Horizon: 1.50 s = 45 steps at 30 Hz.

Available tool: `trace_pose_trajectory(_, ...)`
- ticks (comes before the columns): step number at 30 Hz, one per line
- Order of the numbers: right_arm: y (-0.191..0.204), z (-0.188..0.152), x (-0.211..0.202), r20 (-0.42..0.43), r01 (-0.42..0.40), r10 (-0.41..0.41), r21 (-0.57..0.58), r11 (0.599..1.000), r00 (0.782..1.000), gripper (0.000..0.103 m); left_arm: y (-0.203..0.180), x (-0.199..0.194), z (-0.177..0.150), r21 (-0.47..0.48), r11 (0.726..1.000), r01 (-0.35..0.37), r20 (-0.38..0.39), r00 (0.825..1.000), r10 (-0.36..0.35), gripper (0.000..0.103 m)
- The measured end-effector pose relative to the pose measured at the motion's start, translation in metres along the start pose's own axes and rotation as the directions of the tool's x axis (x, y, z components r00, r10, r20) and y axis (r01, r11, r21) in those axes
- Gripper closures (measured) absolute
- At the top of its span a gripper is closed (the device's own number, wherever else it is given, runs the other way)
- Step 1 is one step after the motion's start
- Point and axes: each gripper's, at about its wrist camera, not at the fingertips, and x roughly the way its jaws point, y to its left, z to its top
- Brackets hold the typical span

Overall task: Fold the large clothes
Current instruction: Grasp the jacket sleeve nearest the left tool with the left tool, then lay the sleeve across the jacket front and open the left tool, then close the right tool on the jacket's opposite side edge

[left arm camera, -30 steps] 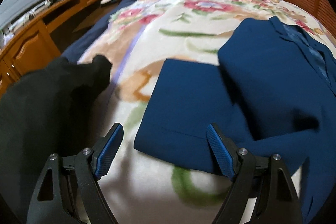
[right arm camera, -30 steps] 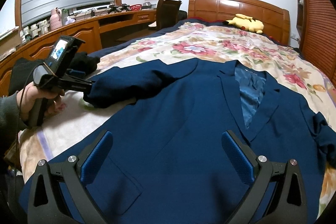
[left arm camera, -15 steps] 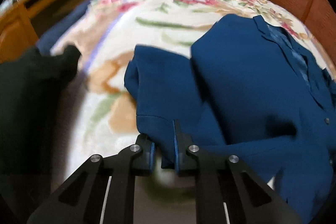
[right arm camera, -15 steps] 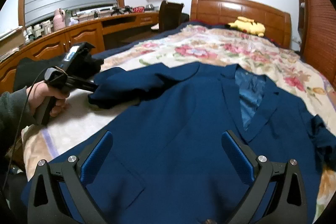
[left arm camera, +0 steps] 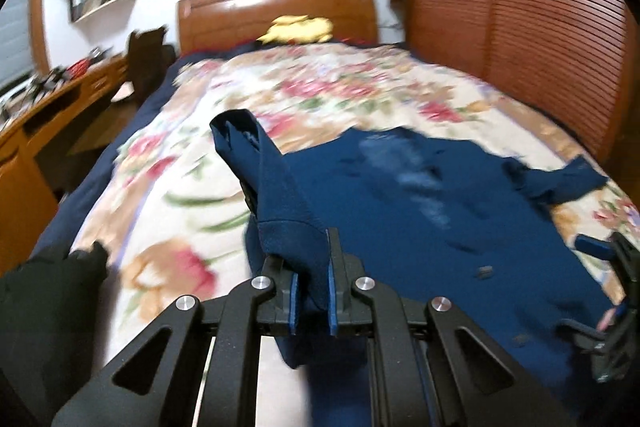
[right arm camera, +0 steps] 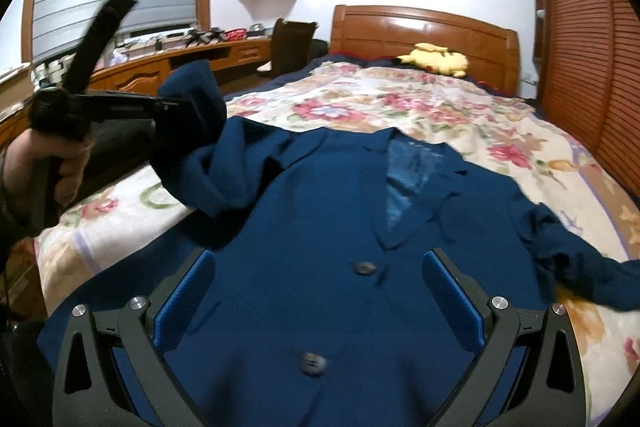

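Here the left gripper (left arm camera: pixel 311 291) is clamped on the jacket's sleeve (left arm camera: pixel 276 195), lifting it clear, probably to fold it across the navy jacket (right arm camera: pixel 320 227) spread ahead on the floral bedspread (right arm camera: pixel 400 99). The right gripper (right arm camera: pixel 320 303) hovers released above the jacket's buttoned front.

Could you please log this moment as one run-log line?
left tool: shut on sleeve, lifted | right tool: open over jacket | fold: not done
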Motion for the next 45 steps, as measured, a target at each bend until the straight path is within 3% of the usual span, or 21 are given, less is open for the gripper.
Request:
trace_pose_trajectory(5,-0.005,-0.006,-0.013,0.009,0.029,-0.03,0.022,0.999,1.0,0.0,-0.046,-0.011,0.007,0.058,0.995,0.082,0.033,0.996,-0.084,0.092)
trace_pose_trajectory(10,-0.003,-0.008,-0.013,-0.004,0.047,-0.047,0.015,0.999,0.999,0.0,-0.064,-0.02,-0.002,0.098,0.987,0.127,0.04,0.991,-0.131,0.092)
trace_pose_trajectory(18,-0.009,-0.005,-0.017,-0.007,0.072,-0.072,0.047,0.996,0.997,0.0,-0.078,-0.003,-0.039,0.113,0.981,0.155,-0.038,0.988,-0.152,0.092)
trace_pose_trajectory(20,-0.008,-0.005,-0.017,-0.006,0.074,-0.074,0.05,0.996,0.997,0.0,-0.078,-0.003,-0.047,0.106,0.983,0.15,-0.047,0.988,-0.145,0.084)
trace_pose_trajectory(22,-0.005,-0.008,-0.017,-0.007,0.075,-0.075,0.047,0.996,0.997,0.0,-0.077,-0.01,-0.052,0.106,0.985,0.134,-0.033,0.991,-0.131,0.058)
trace_pose_trajectory(26,0.002,-0.01,-0.017,-0.012,0.077,-0.077,0.042,0.996,0.997,0.0,-0.072,-0.027,-0.062,0.088,0.992,0.095,0.017,0.995,-0.096,0.04)
trace_pose_trajectory(27,0.0,-0.011,-0.018,-0.012,0.075,-0.075,0.043,0.996,0.997,0.0,-0.068,-0.031,-0.066,0.077,0.993,0.089,0.032,0.995,-0.091,0.026)
trace_pose_trajectory(28,0.0,-0.01,-0.018,-0.012,0.072,-0.072,0.044,0.996,0.997,0.0,-0.062,-0.037,-0.07,0.058,0.995,0.078,0.055,0.995,-0.081,0.021)
trace_pose_trajectory(34,0.003,-0.005,-0.011,-0.018,0.031,-0.03,0.061,0.998,0.999,0.0,-0.025,-0.047,-0.097,-0.046,0.998,0.051,0.072,0.996,-0.048,0.021)
trace_pose_trajectory(41,0.01,-0.006,0.018,-0.083,-0.011,0.012,0.016,1.0,0.996,0.005,0.005,-0.043,-0.124,-0.057,0.998,-0.029,0.051,0.998,0.032,0.021)
trace_pose_trajectory(45,0.013,-0.011,0.042,-0.162,-0.061,0.062,0.008,0.998,0.985,0.021,0.01,-0.044,-0.132,-0.045,0.998,-0.042,0.06,0.997,0.045,0.021)
